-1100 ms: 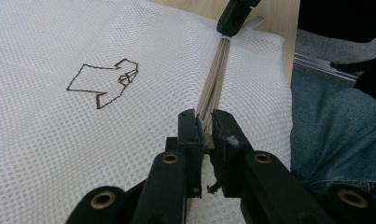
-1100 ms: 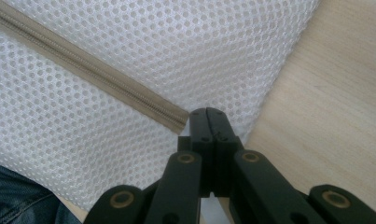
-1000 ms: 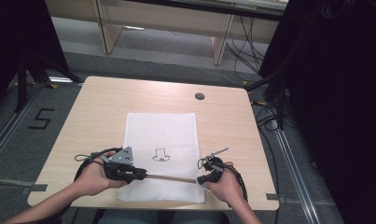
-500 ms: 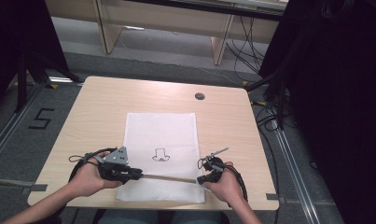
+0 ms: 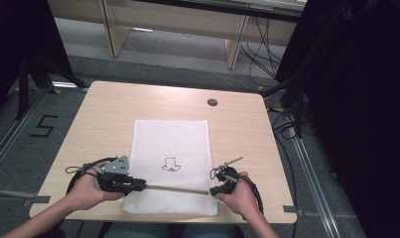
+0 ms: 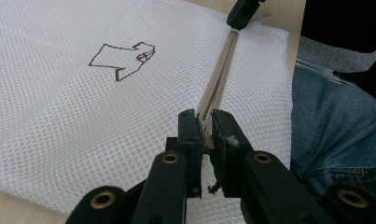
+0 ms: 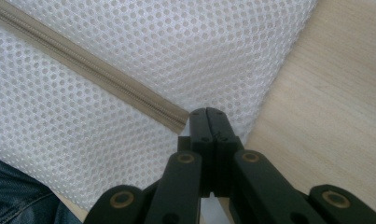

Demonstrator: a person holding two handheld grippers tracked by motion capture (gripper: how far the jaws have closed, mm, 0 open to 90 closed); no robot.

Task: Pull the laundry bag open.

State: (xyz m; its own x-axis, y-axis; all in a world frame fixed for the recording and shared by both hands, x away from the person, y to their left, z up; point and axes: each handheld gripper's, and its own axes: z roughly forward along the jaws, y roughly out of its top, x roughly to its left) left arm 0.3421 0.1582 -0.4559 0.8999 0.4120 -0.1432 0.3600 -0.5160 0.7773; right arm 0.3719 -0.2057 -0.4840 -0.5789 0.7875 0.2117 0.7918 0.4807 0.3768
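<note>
A white mesh bag [image 5: 170, 144] with a small black line drawing lies flat on the wooden table [image 5: 108, 114]. A beige zipper [image 5: 177, 189] runs across the bag near its front edge. My left gripper [image 5: 144, 186] is at the zipper's left part, its jaws shut on the zipper [image 6: 220, 70], which shows pinched between the pads of the left gripper [image 6: 204, 126]. My right gripper [image 5: 211, 191] is at the zipper's right end. In the right gripper view the right gripper [image 7: 206, 114] has its jaws pressed together on the mesh where the zipper [image 7: 97, 70] stops.
A round cable hole [image 5: 212, 102] sits at the table's far right. Bare wood [image 7: 325, 116] lies right of the bag. The person's jeans [image 6: 335, 135] are just past the front table edge. Black curtains and floor cables surround the table.
My left gripper has shifted a little to the left along the zipper. The right gripper has stayed put.
</note>
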